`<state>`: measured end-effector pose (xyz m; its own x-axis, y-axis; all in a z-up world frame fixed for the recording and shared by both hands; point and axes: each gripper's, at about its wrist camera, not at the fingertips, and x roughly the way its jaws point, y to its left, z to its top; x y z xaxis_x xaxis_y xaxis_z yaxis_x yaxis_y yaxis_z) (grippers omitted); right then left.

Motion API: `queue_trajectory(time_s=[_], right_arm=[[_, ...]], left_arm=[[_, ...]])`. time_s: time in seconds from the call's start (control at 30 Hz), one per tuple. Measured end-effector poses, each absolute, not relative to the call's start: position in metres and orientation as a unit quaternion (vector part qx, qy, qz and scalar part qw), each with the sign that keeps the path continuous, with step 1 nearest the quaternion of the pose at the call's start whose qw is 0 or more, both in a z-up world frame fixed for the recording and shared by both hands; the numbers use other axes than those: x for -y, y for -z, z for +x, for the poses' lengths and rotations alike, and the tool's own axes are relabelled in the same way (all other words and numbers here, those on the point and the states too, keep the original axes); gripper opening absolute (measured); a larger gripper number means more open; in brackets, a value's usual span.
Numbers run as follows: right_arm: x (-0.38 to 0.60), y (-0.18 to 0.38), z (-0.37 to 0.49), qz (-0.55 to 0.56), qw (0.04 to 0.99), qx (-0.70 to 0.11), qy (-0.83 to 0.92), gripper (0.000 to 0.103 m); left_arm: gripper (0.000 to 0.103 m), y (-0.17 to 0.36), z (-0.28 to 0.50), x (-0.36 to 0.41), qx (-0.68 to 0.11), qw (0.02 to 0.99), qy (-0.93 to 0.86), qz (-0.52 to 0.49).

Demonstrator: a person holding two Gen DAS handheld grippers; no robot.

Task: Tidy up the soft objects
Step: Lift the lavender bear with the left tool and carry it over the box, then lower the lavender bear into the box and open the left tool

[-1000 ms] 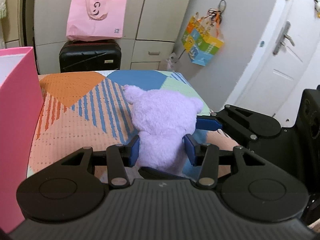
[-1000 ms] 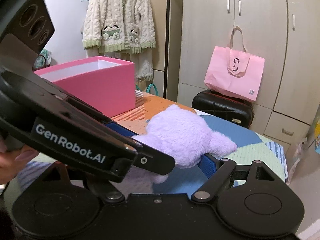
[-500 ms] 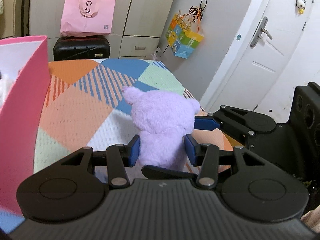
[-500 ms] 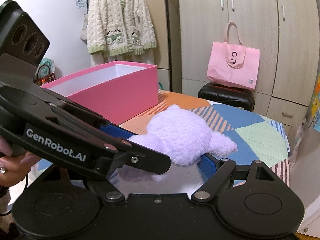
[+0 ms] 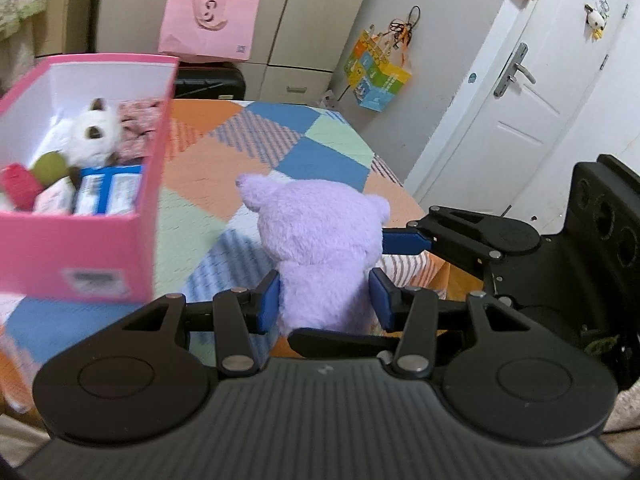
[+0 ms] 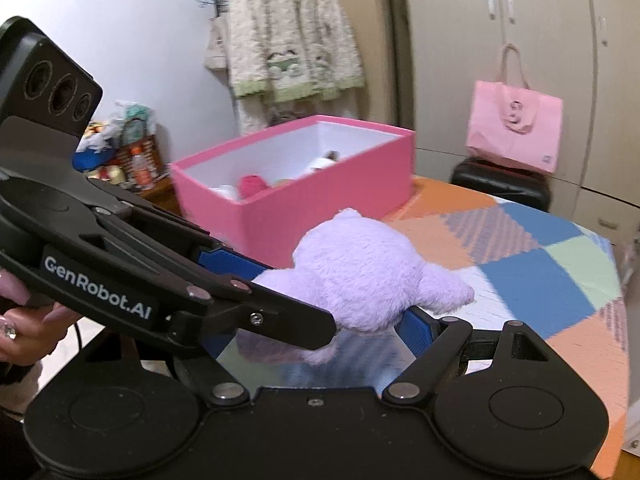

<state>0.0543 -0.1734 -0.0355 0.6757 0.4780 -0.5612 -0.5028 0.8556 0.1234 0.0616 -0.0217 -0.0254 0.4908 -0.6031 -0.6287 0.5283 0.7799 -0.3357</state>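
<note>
A purple teddy bear (image 5: 320, 248) hangs above the patchwork bedspread (image 5: 248, 160), held from two sides. My left gripper (image 5: 324, 300) is shut on its body, the blue pads pressed into the fur. My right gripper (image 6: 320, 332) is shut on the bear's (image 6: 360, 276) head at a wide spread. Its right pad (image 6: 416, 328) touches the fur, and its other finger is hidden behind the left gripper's body. To the left stands an open pink box (image 5: 80, 248) holding a white plush (image 5: 94, 136) and several small soft things. The pink box (image 6: 320, 204) lies just beyond the bear.
A pink tote bag (image 5: 208, 24) rests on a black suitcase (image 5: 212, 82) in front of the wardrobe. A white door (image 5: 532, 112) and a hanging colourful bag (image 5: 378, 76) are at the right. A knitted cardigan (image 6: 288, 36) hangs on the wall. A hand (image 6: 24, 332) holds the left gripper.
Both grippers have carried the bear up and toward the pink box. The box now sits lower in the views, and its inside shows.
</note>
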Motion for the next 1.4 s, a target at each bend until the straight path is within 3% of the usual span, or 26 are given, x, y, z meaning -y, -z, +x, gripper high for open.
queue_trajectory(time_s=[0.4,0.87,1.4], right_arm=[[0.110,0.003,0.052,-0.044,0.903,-0.265,-0.336,0.087],[0.072,-0.027,0.123,-0.053,0.907,-0.221,-0.355,0.088],[0.051,0.016,0.223,-0.055,0.881,-0.318,-0.347,0.088]], left_arm=[[0.046,-0.006,0.047,-0.050,-0.349,0.890,0.287,-0.055],[0.047,-0.032,0.107,-0.089,-0.301,0.914,0.259,-0.080],[0.047,0.034,0.204,-0.109,-0.374,0.881,0.240,-0.164]])
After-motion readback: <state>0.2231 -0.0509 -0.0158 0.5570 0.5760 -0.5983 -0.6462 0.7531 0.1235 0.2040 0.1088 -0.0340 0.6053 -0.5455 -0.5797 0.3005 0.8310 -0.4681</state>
